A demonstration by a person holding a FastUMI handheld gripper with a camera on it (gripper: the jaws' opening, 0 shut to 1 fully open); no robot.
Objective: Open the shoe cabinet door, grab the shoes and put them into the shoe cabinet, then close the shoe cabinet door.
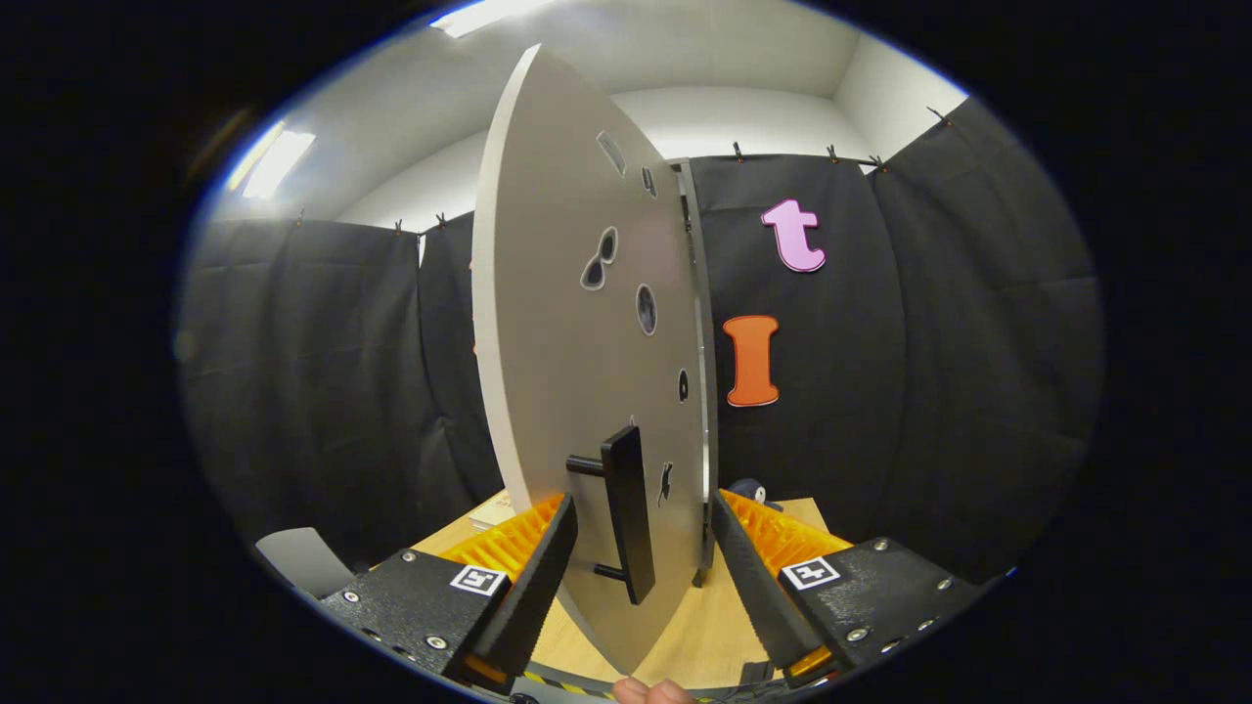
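The white shoe cabinet door [558, 323] stands swung open and I see it almost edge-on, with small stickers on its face. Its black bar handle [626, 508] stands upright between my fingers. My gripper [641, 506] is open, with one finger on each side of the door's lower part and neither pressing on the handle. Behind the door, the thin edge of the cabinet [700, 342] shows. A small dark rounded shape, perhaps a shoe [751, 488], peeks out just beyond the right finger.
The cabinet stands on a light wooden table [704, 626]. A pale flat object [494, 508] lies beyond the left finger, and a grey-white object [303, 559] sits farther left. Black cloth walls close in all around. A person's fingertips [650, 692] show below the door.
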